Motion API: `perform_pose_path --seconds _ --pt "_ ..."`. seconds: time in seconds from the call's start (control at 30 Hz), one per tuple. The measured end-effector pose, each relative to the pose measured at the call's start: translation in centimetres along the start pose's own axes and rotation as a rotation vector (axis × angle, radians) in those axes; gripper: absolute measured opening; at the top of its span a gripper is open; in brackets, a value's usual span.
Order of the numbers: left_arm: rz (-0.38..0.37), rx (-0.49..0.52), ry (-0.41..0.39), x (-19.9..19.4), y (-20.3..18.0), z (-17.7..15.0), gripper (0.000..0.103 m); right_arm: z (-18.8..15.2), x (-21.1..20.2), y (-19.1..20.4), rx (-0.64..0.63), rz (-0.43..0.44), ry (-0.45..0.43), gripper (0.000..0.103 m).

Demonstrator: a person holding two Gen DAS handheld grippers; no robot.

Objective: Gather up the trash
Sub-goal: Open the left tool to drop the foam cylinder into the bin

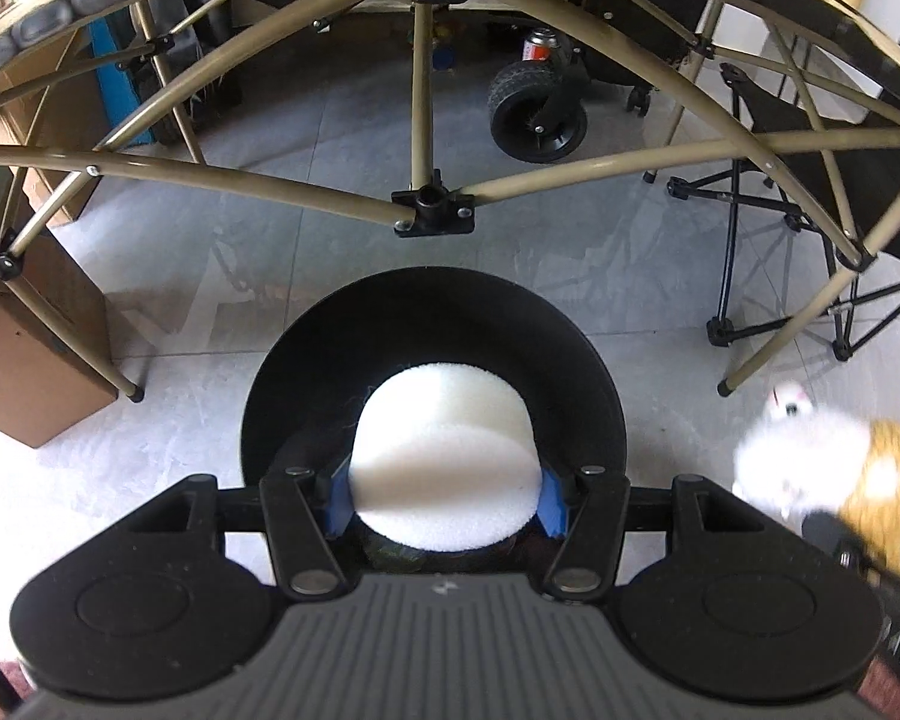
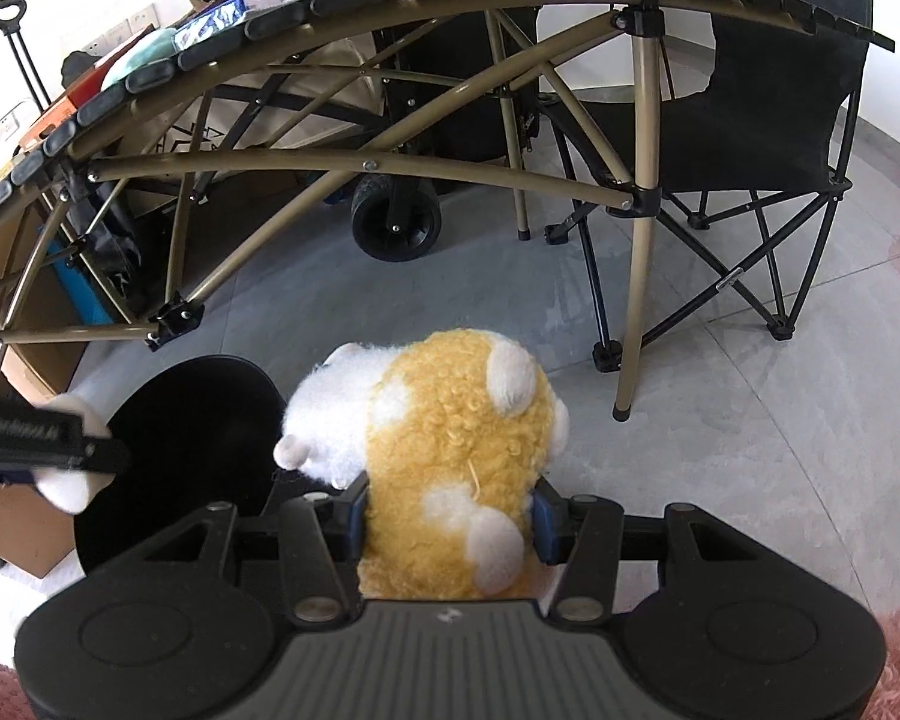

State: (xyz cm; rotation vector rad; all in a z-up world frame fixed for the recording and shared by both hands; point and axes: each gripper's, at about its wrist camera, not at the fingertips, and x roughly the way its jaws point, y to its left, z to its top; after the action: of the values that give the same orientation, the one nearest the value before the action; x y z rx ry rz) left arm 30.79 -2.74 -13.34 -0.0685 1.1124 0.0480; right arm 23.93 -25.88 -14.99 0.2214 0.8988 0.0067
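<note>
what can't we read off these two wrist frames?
- Black bin, left wrist view: its inside is dark and the white foam piece in the left gripper covers it; contents unknown.
- Plush toy, left wrist view: blurred, cut by the edge.
- Plush toy's face, right wrist view: turned away.
- Tabletop items: too small and edge-warped.

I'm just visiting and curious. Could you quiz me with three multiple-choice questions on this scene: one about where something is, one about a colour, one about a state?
1. Where is the white foam cylinder?
A. On the folding chair
B. Over the black bin
C. On the cardboard box

2. What colours is the plush toy?
A. Yellow and white
B. Blue and grey
C. All black

3. What is the right gripper doing?
A. Hanging open, empty
B. Clamped on the toy
C. Holding a can

Answers: 1 B, the bin's dark opening surrounds the cylinder; 2 A, curly yellow fur with white patches; 3 B, blue pads press into its sides.
</note>
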Motion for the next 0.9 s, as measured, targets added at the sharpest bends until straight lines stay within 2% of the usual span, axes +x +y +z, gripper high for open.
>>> perform_pose_path --seconds 0.17,0.3,0.7,0.73,0.77,0.83,0.9 --pt "0.003 -0.057 0.046 1.6 -0.2 1.3 0.058 0.1 0.3 0.1 0.004 0.000 0.009 0.049" --pt "-0.015 -0.062 0.075 2.3 -0.6 1.5 0.058 0.1 0.7 0.1 0.006 -0.001 0.025 0.049" --pt "-0.005 -0.055 0.074 2.8 -1.4 1.5 0.059 0.2 1.2 -0.2 0.011 -0.002 0.042 0.049" --pt "0.001 -0.055 0.072 2.7 -1.4 1.5 0.065 0.1 1.1 -0.2 0.011 -0.003 0.041 0.049" --pt "0.001 -0.059 0.073 2.6 -1.4 1.5 0.083 0.1 1.1 -0.2 0.011 -0.003 0.040 0.049" --pt "0.007 -0.077 0.076 2.5 -1.2 1.5 0.103 0.1 1.0 -0.2 0.011 -0.003 0.039 0.049" --pt "0.012 -0.074 0.071 2.4 -1.2 1.5 0.103 0.0 1.0 -0.3 0.010 -0.002 0.038 0.049"
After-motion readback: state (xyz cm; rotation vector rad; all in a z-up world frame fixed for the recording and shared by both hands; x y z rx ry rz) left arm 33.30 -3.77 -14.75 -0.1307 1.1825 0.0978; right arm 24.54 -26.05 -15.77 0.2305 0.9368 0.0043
